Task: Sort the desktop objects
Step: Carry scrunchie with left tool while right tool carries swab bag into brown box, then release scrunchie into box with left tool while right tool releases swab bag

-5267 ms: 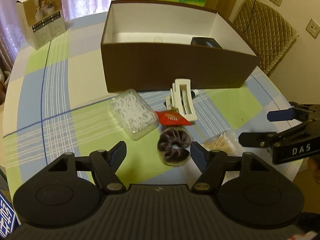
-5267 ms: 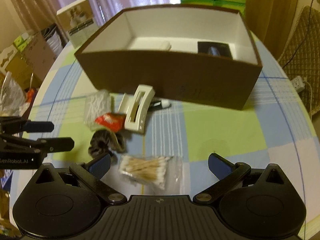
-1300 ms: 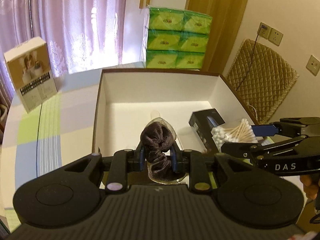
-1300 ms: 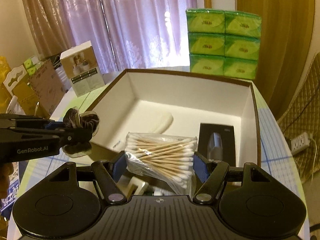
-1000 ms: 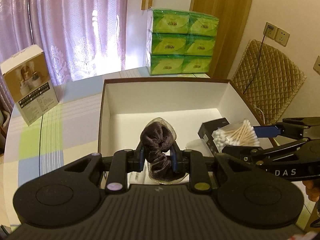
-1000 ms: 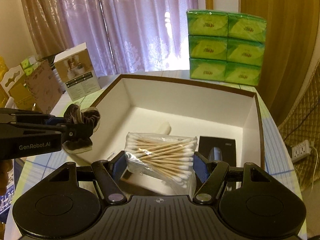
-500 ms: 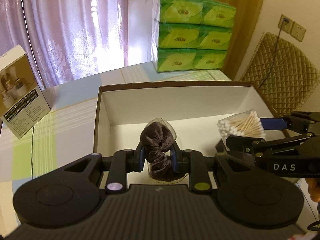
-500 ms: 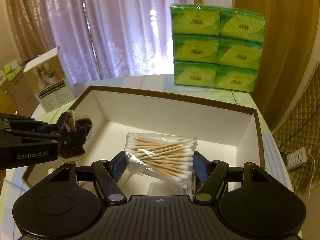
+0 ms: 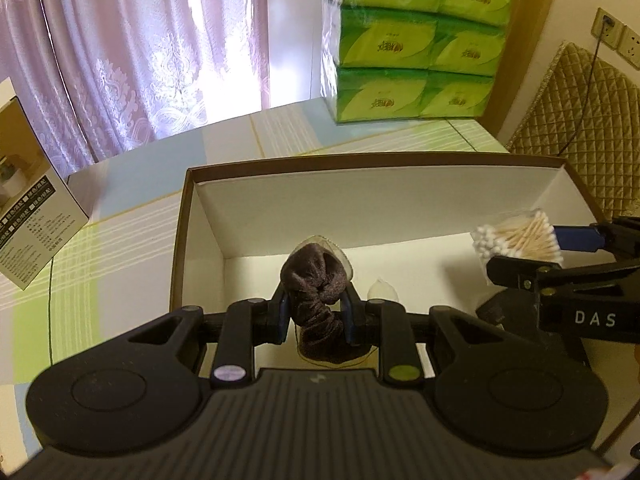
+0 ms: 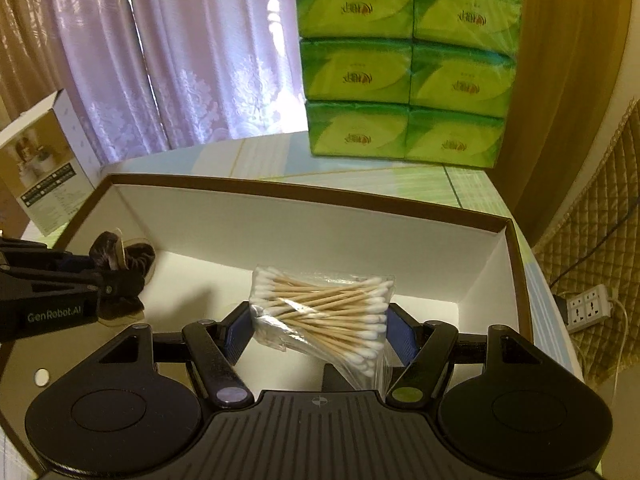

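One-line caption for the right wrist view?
Right gripper holds a bag of cotton swabs above the open brown box; left gripper holds a scrunchie.

Tissue packs stand behind the box; carton left.

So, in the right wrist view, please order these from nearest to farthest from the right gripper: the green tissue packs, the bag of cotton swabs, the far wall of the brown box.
1. Bag of cotton swabs, clamped in the right gripper.
2. Far wall of the brown box, just beyond.
3. Green tissue packs, stacked behind the box, toward the right.
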Demonstrator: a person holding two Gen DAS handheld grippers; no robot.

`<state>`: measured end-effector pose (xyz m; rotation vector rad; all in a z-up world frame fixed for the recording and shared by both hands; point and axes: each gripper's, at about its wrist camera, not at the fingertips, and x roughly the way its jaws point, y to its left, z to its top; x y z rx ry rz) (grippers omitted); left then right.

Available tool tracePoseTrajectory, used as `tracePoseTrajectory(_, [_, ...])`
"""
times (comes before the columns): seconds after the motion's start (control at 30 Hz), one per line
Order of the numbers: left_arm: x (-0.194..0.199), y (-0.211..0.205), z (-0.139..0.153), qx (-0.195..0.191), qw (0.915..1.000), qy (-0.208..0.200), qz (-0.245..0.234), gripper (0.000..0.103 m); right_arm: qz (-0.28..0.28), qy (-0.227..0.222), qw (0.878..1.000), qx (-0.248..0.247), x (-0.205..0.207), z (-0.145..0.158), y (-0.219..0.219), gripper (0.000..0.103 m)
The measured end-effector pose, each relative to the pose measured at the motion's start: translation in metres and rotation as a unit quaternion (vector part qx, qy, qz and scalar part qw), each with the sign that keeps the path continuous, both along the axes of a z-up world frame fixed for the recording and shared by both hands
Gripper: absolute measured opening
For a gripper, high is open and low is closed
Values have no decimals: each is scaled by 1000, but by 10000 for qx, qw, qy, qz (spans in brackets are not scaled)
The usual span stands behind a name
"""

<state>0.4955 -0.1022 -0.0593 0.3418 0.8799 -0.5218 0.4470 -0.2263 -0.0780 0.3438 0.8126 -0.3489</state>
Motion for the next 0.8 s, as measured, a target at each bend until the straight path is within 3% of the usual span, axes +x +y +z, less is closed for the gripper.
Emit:
tracePoseTrajectory(0.23, [14,-13,-8,112,9999,-28,-73,24,-97,149,9998,15,9,-10,-13,67])
tracePoseTrajectory(0.53, [23,-16,-10,38,10000,-54,-19,37,-191,200,9996,70,11,-14,-24,67])
tracePoseTrajectory(0.67, [22,-13,-8,0,9999,-150,-6,51,-217,218,9995,117,11,-16,-26,67])
tracePoseTrajectory(0.7, [21,-13,-7,-5,9999,-167,4,59,-223,220,9994,120,12,-16,-26,67])
tracePoseTrajectory(0.8, [20,-12,-3,-5,9997,-246,18,62,-254,225,9994,111,12,-17,-27,67])
